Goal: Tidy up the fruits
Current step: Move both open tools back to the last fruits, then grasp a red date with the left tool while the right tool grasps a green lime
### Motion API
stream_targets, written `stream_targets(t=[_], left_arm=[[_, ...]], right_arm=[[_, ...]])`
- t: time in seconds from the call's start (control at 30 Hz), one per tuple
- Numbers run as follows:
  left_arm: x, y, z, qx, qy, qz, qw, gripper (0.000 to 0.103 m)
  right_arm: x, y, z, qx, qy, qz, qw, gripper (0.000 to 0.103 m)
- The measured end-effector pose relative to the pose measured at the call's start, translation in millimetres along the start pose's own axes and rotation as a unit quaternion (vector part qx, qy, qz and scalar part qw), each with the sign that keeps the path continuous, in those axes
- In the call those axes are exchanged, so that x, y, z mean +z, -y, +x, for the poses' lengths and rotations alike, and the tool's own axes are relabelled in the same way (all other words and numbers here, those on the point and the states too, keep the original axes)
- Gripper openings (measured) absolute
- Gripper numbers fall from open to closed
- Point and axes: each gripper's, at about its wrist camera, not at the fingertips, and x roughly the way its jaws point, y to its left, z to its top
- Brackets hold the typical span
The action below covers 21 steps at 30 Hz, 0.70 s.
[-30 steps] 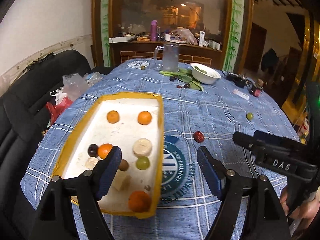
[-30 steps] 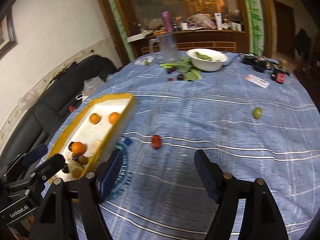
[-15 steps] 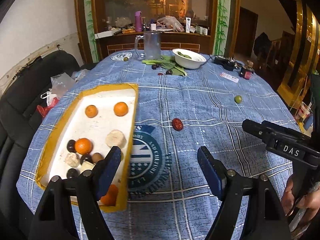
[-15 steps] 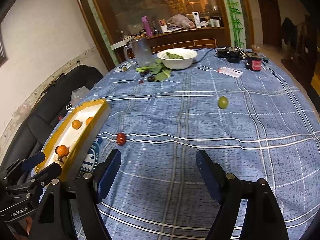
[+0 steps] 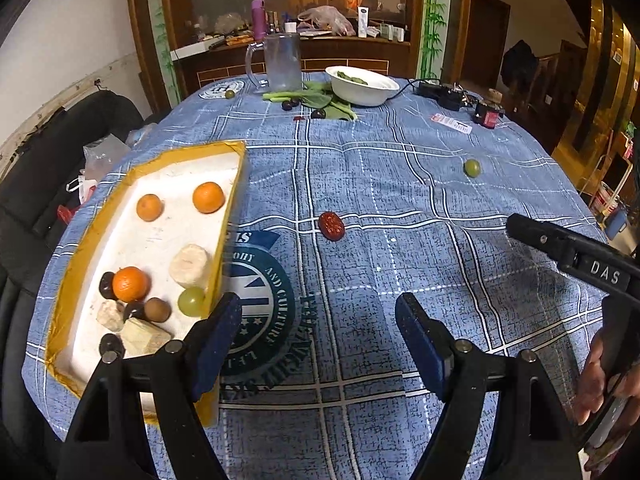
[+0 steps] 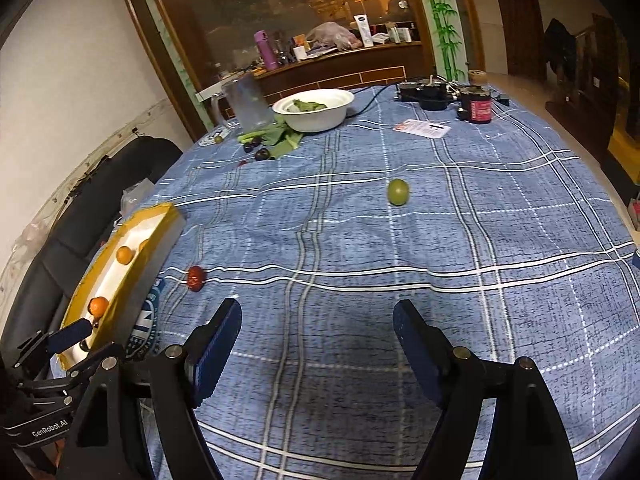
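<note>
A yellow-rimmed white tray (image 5: 232,216) lies on the left of the blue plaid tablecloth and holds oranges (image 5: 208,197), a green grape (image 5: 191,301), dark fruits and pale chunks. A red date (image 5: 331,225) lies on the cloth right of the tray; it also shows in the right wrist view (image 6: 196,278). A green fruit (image 5: 472,168) lies farther right, and in the right wrist view (image 6: 398,191). My left gripper (image 5: 320,332) is open and empty beside the tray's near corner. My right gripper (image 6: 318,336) is open and empty above bare cloth. The tray's rim also shows in the right wrist view (image 6: 160,216).
At the far end stand a glass mug (image 5: 282,62), a white bowl of greens (image 5: 362,86), leafy greens with dark grapes (image 5: 318,113), a charger with cable (image 5: 442,92) and a small red jar (image 5: 488,114). Black chairs (image 5: 60,136) flank the table's left.
Both grippers have swung right. The left view now centres on the cloth beside the tray. The right view now shows the green fruit near centre. Both stay open.
</note>
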Motion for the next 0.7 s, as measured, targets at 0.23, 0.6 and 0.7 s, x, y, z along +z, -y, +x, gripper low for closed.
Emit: stream_targets(t=[0.23,0.6,0.7], left_arm=[[12.8,-5.7,17.4,-0.031,-0.004,-0.018,0.9994,0.078],[45.0,3.2,73.7,-0.059,-0.028,-0.02,0.9977,0.067],[51.9,1.9,88.4,-0.049,-0.038,-0.025,0.9978,0.066]], right_arm=[[25.7,40.9,8.0,-0.049,0.004,0.017,0.999,0.082],[92.1,62.4,90.4,-0.085,-0.029,0.01,0.996,0.081],[98.8,62.0,110.0,-0.092,-0.039,0.002,0.995,0.079]])
